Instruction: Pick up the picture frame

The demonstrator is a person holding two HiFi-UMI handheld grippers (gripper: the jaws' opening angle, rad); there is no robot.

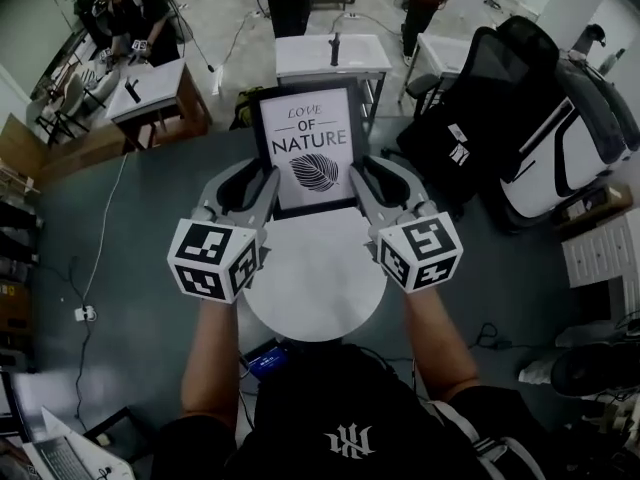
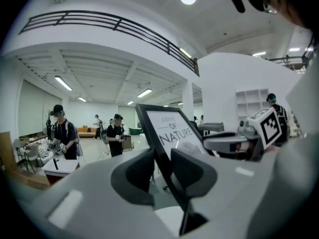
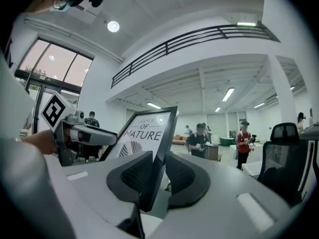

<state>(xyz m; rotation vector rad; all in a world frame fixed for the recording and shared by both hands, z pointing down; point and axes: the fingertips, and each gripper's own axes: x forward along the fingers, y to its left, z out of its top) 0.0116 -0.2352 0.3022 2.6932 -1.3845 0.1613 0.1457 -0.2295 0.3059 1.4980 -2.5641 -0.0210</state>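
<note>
**Head view.** Shows a black-rimmed rectangular picture frame with a white leaf print (image 1: 307, 148), upright at 12 o'clock of the round white surface (image 1: 315, 303) and seemingly clear of it. Pinches its 9 o'clock edge with the left hand-held gripper (image 1: 265, 190) and its 3 o'clock edge with the right hand-held gripper (image 1: 360, 190), both low on the sides.

**Left gripper view.** Looks along narrow jaws closed on the picture frame (image 2: 172, 131) at its thin rim, dark pads pressing front and back. Catches the right hand-held gripper (image 2: 224, 142) at 3 o'clock, on the far edge.

**Right gripper view.** Mirrors that: jaws narrowed onto the opposite rim of the picture frame (image 3: 144, 133), pads flat against front and back.

**Handling, as a judgement.** Probably light and stiff, so unlikely to sag between two grips. Likely glazed, hence smooth on the face and breakable. Calls for a moderate, even squeeze on the rim, never on the middle of the pane. Gripped low, so somewhat top-heavy and prone to tipping forward or back unless both sides are kept level.
</note>
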